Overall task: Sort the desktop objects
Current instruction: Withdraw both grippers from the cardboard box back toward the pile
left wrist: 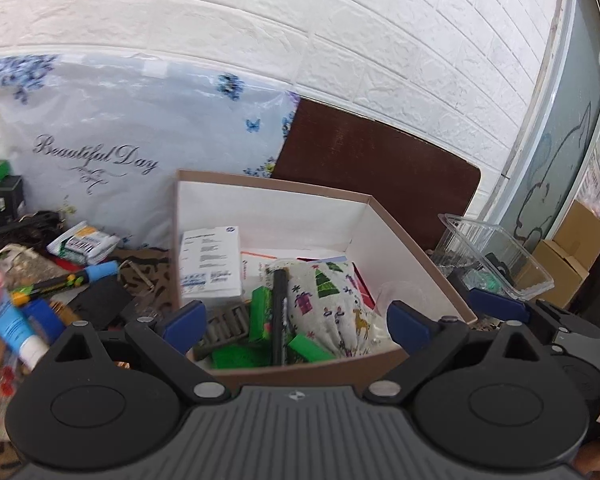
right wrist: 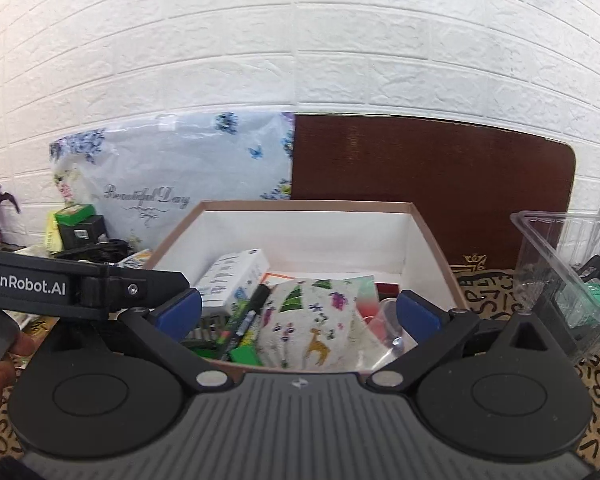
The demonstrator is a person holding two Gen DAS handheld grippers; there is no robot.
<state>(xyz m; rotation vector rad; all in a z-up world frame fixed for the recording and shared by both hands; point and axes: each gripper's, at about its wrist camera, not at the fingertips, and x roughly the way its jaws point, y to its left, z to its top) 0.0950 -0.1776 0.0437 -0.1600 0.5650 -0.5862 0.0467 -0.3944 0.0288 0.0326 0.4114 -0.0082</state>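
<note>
Cardboard, brown outside and white inside, makes the open box (right wrist: 432, 240) that both your grippers face, and it already holds most of the sorted things. Inside the box lie a white carton (left wrist: 211, 268) against the left wall, a cloth pouch (right wrist: 312, 328) printed with trees and deer near the front wall, a black marker (left wrist: 279, 316) just beside the pouch, and several green packets (left wrist: 260, 312) around the marker. Your right gripper (right wrist: 298, 310) stands with its blue pads spread wide over the front of the box and grips nothing. Your left gripper (left wrist: 296, 322) is spread just as wide, also with nothing between its pads. Left of the box, loose items wait on the table: a blue-capped pen (left wrist: 76, 278), a white and blue tube (left wrist: 16, 328) and a wrapped packet (left wrist: 84, 244). Right of the box sits a clear plastic tray (right wrist: 560, 264). Behind the box lean a flowered bag (right wrist: 172, 176) and a dark brown board (right wrist: 432, 184).
</note>
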